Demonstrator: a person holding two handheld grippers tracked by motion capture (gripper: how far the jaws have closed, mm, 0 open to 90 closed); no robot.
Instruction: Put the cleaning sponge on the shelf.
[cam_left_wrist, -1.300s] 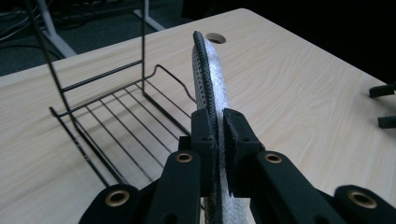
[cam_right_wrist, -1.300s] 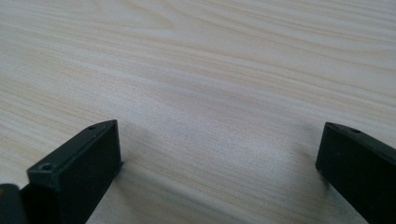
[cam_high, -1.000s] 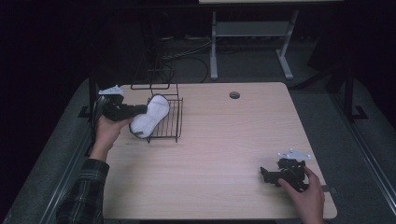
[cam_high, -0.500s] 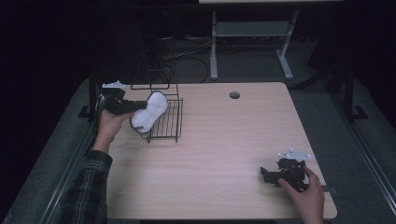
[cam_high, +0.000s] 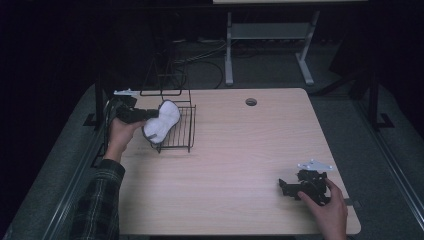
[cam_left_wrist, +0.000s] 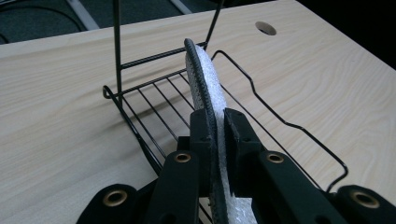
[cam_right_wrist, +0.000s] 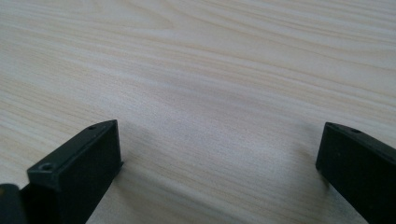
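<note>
From above, my left gripper at ten o'clock holds a white insole over the near-left corner of the wire rack; my right gripper rests on the table at five o'clock.

Along my left jaws, they pinch the insole on edge, its tip reaching over the rack's grid. I judge it half delivered: lowering and letting go remain.

Along my right jaws, they stand wide, nothing between, over bare wood.

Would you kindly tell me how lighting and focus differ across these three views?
High view: dim, surroundings nearly black, table evenly lit. Left gripper view: pad and rack sharp, near gripper parts soft. Right gripper view: bright wood, soft shadow between blurred jaws.
</note>
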